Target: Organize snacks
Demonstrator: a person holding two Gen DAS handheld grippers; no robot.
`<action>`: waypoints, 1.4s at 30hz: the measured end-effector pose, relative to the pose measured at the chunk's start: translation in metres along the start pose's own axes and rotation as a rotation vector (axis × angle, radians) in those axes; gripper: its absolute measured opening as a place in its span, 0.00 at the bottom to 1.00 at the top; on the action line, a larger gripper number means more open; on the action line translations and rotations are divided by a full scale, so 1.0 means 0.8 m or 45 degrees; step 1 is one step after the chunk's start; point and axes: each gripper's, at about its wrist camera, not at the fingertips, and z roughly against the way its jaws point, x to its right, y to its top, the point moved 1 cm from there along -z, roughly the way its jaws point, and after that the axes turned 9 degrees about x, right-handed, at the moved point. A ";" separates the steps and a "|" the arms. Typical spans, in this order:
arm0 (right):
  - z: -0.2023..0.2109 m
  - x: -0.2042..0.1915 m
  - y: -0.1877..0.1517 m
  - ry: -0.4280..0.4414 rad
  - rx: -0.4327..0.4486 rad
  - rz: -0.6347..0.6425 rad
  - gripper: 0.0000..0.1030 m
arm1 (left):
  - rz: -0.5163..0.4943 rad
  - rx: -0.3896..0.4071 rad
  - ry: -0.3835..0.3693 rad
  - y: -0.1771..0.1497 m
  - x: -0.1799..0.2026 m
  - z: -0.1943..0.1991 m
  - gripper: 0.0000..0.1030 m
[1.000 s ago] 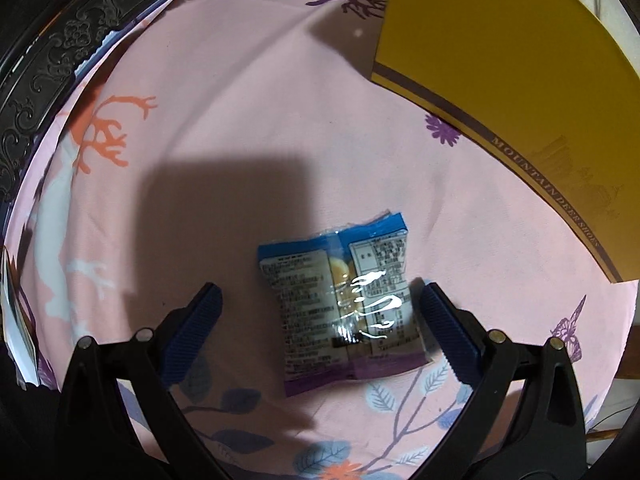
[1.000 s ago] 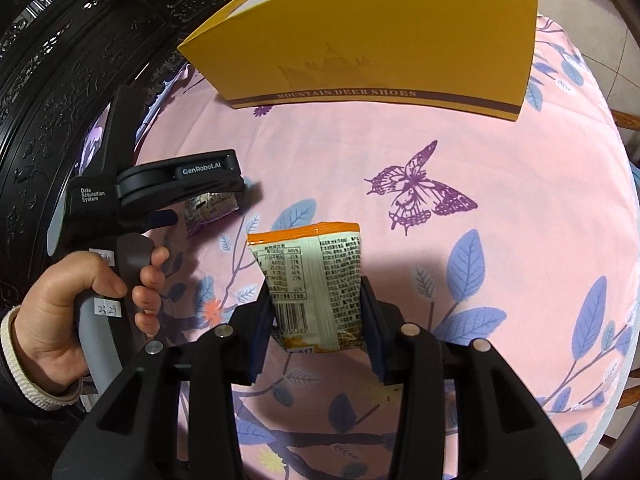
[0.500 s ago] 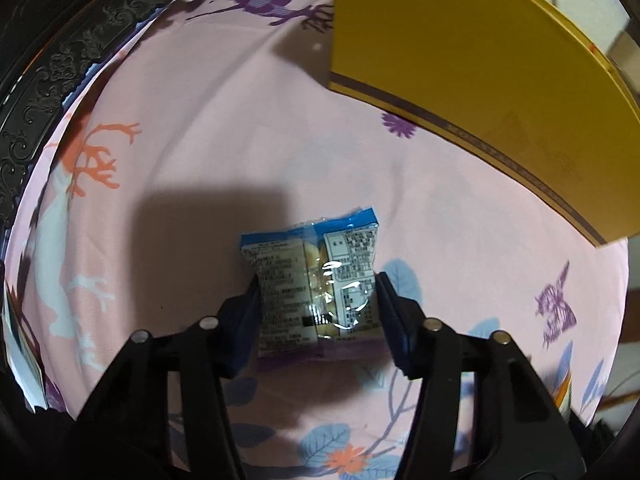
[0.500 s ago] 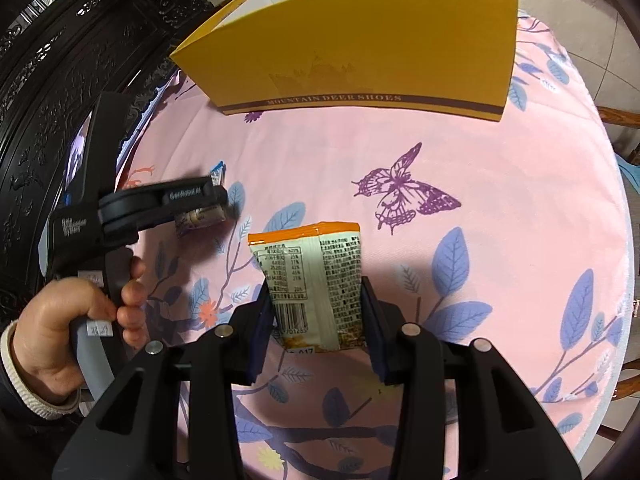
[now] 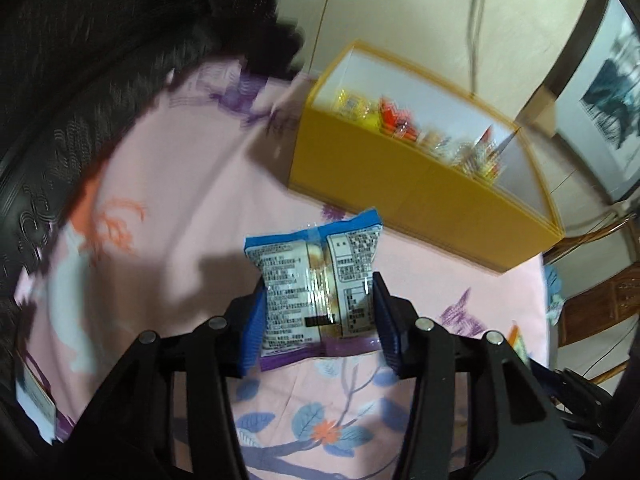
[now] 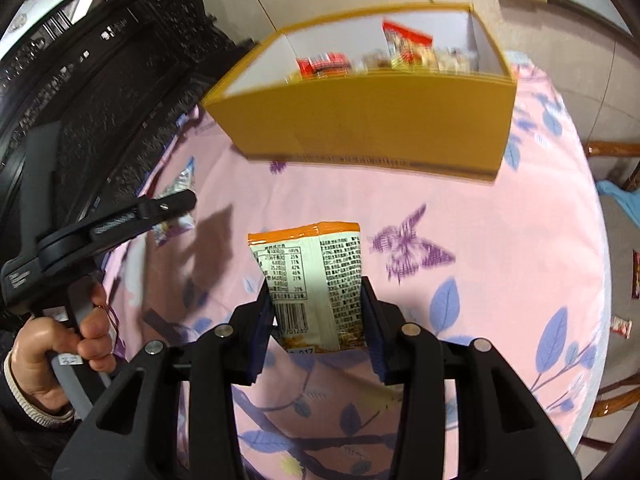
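My left gripper (image 5: 318, 316) jaws are closing on the blue snack packet (image 5: 316, 276); my right gripper (image 6: 318, 320) grasps the orange snack packet (image 6: 312, 280). Both hang above the counter (image 6: 500, 240). The yellow box (image 6: 360, 120) holds several snacks; two packets (image 6: 622, 326) remain at the counter's right edge.

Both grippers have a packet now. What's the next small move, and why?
Probably carry both toward the open yellow box. The left gripper, jaws closing, pinches the blue packet; the right gripper clamps the orange packet. Other snacks already sit inside.
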 end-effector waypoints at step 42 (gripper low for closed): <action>-0.018 0.021 0.229 -0.370 0.272 0.142 0.99 | -0.240 0.212 -0.034 0.215 0.105 -0.038 0.98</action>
